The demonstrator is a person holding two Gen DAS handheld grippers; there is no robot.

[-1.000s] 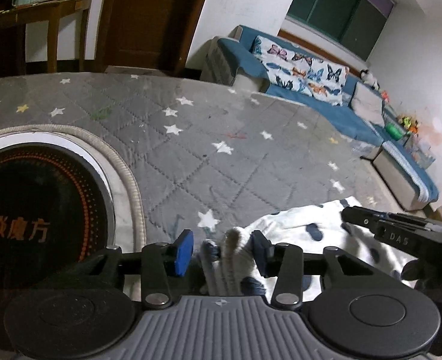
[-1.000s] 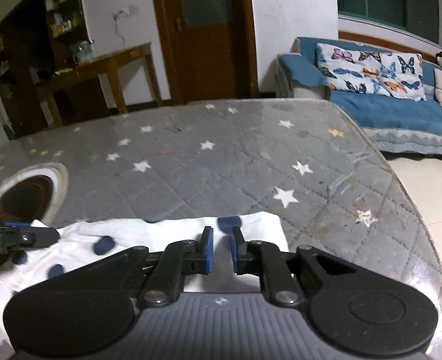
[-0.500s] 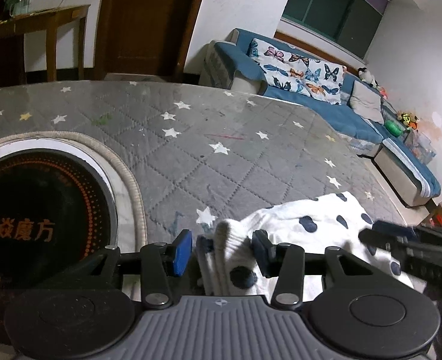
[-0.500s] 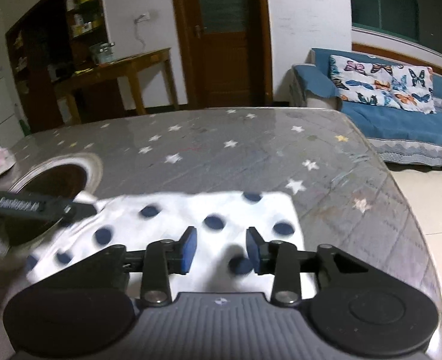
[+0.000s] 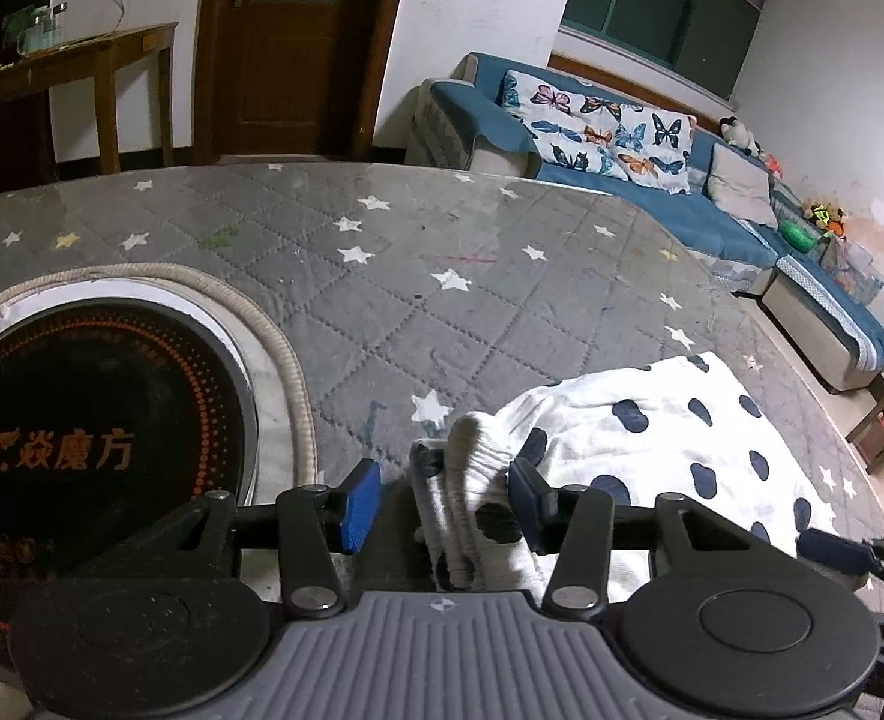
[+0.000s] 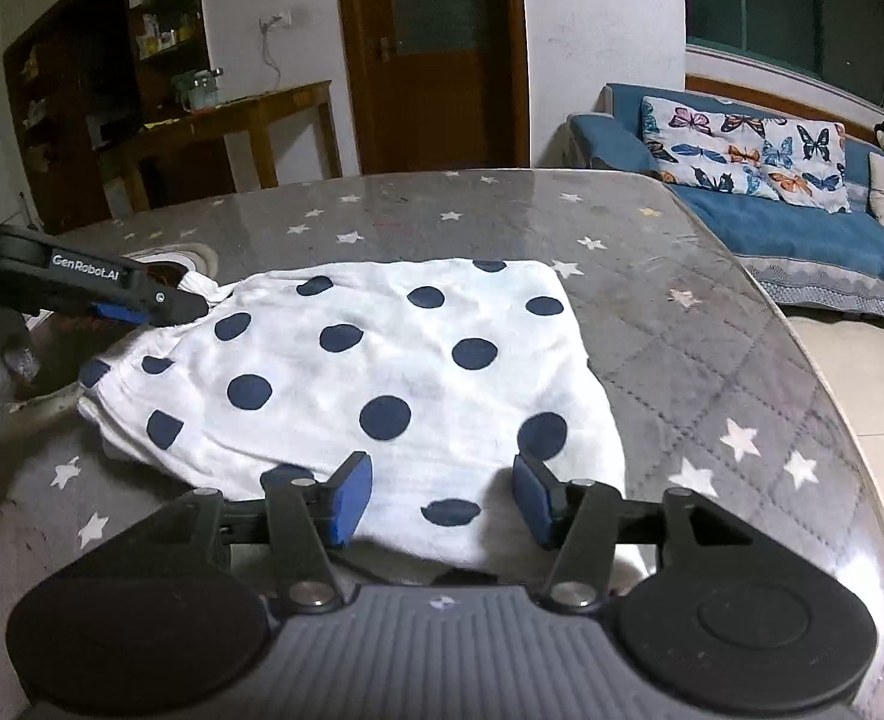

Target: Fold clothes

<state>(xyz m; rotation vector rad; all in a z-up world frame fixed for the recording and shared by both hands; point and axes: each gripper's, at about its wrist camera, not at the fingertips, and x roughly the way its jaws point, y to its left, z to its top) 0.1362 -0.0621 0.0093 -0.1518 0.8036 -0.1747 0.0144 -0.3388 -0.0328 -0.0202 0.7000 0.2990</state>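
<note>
Since a second ago our right gripper (image 6: 442, 498) has let go – jaws opening over the flat, soft white dotted garment (image 6: 381, 360) near the quilted table's (image 6: 712, 330) right edge; left gripper (image 5: 442, 498) loosely straddles its bunched ribbed hem, unclamped.

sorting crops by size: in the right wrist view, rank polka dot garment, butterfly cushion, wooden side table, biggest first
1. polka dot garment, largest, though nearest the camera
2. wooden side table
3. butterfly cushion; close to the table, so unsure

"GenRobot.AI" on left claw (image 6: 159, 303) arm; orange "M" plus Chinese characters on black cooktop (image 5: 81, 450) (round).
</note>
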